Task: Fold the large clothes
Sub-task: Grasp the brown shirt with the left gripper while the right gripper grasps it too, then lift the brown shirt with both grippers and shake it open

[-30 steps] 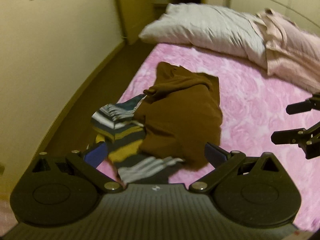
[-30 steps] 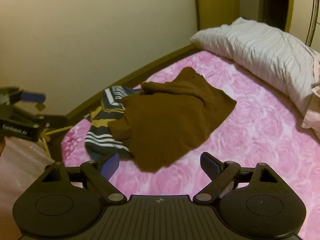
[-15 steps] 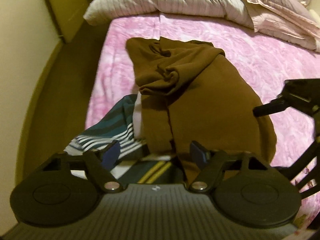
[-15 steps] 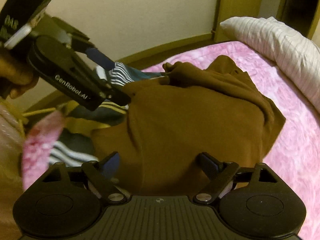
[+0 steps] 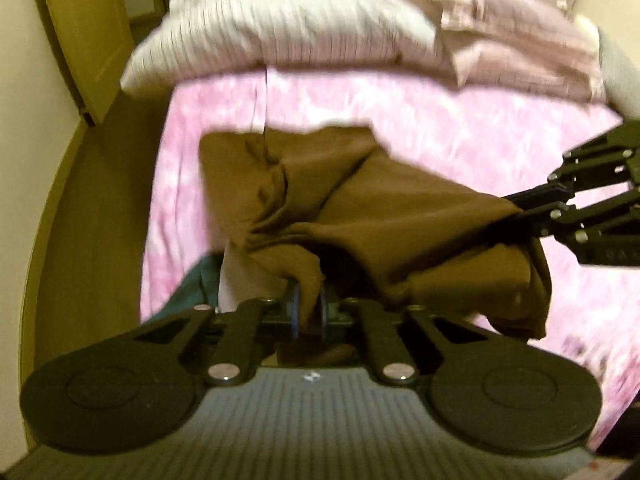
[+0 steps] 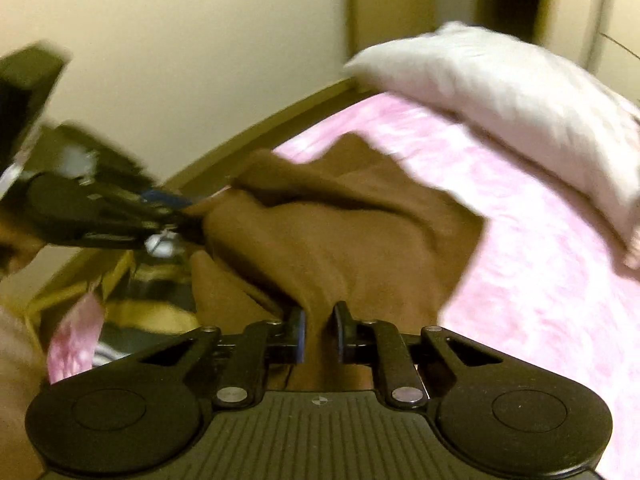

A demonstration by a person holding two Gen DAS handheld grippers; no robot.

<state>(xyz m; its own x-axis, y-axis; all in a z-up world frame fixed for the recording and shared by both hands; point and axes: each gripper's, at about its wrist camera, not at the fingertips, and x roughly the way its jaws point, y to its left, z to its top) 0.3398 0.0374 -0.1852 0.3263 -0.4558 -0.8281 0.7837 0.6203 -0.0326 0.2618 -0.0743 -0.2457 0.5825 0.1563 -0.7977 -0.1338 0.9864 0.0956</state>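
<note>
Both grippers have come down onto the brown garment (image 5: 384, 216) since a second ago, when they hung wide open above the bed (image 5: 460, 136); their jaws have just been closing, with brown cloth between them in each case. Left gripper (image 5: 307, 312) now stands narrow, its blue-edged pads pinching a bunched fold at the garment's near edge. Right gripper (image 6: 319, 334) is likewise narrow, clamped on a ridge of the same cloth that runs up between its fingers. In the left wrist view the right gripper reaches in from the right edge and bites the garment's right side, so the fabric is stretched and lifted between the two grips. In the right wrist view the left gripper (image 6: 180, 216) enters from the left, blurred, meeting the garment's left edge, with part of a hand (image 6: 12, 240) behind it. Crumpled, the garment lies on the pink sheet, its far part resting flat. A teal striped garment (image 5: 200, 280) peeks out beneath its left side, near the bed's edge. A white striped pillow (image 5: 280, 32) and a pale pink blanket (image 5: 512, 40) lie at the head of the bed. Both views are motion-blurred.
</note>
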